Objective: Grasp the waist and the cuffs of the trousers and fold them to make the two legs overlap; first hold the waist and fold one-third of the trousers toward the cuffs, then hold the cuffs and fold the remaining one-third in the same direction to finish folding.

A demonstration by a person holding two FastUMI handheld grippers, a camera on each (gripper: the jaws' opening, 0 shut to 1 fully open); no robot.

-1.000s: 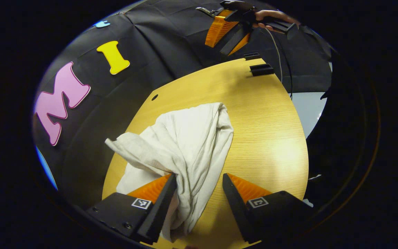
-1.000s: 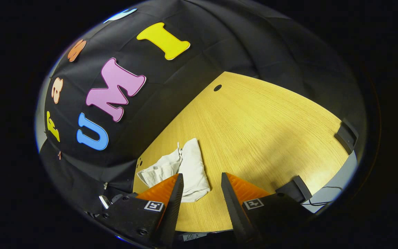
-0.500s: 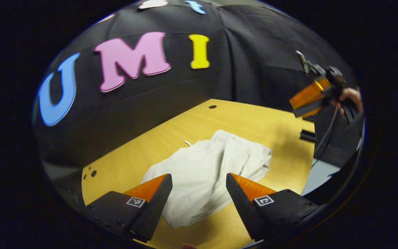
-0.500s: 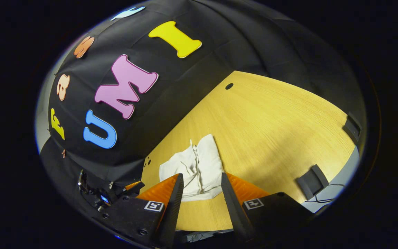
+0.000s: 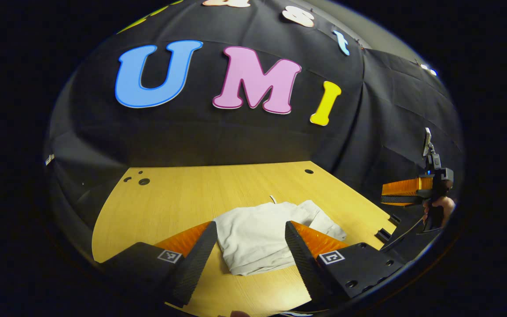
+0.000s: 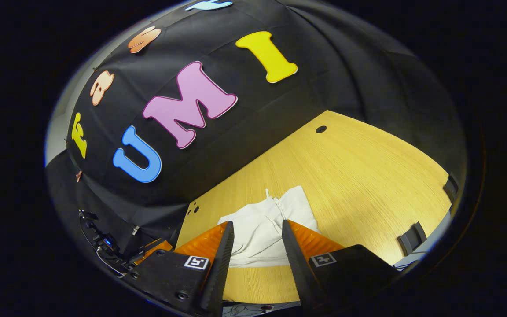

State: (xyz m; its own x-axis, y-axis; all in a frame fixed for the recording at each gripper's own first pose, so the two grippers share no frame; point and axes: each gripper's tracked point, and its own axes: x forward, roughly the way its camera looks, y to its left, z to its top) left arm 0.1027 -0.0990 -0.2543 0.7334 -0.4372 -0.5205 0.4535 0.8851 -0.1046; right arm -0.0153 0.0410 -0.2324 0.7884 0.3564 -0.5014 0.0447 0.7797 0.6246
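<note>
Trousers [image 5: 258, 235] folded, flat on surface [image 5: 178, 202], beyond spread fingers of left gripper [image 5: 250, 257]; right gripper [image 6: 253, 259] fingers also spread, holding nothing.

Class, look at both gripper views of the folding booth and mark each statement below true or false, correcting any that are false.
1. The trousers lie in a folded bundle on the wooden table. True.
2. The left gripper is clamped on the cloth. False: its jaws stand open, holding nothing.
3. The right gripper is open. True.
4. The trousers hang over the table's edge. False: they rest wholly on the tabletop.
</note>
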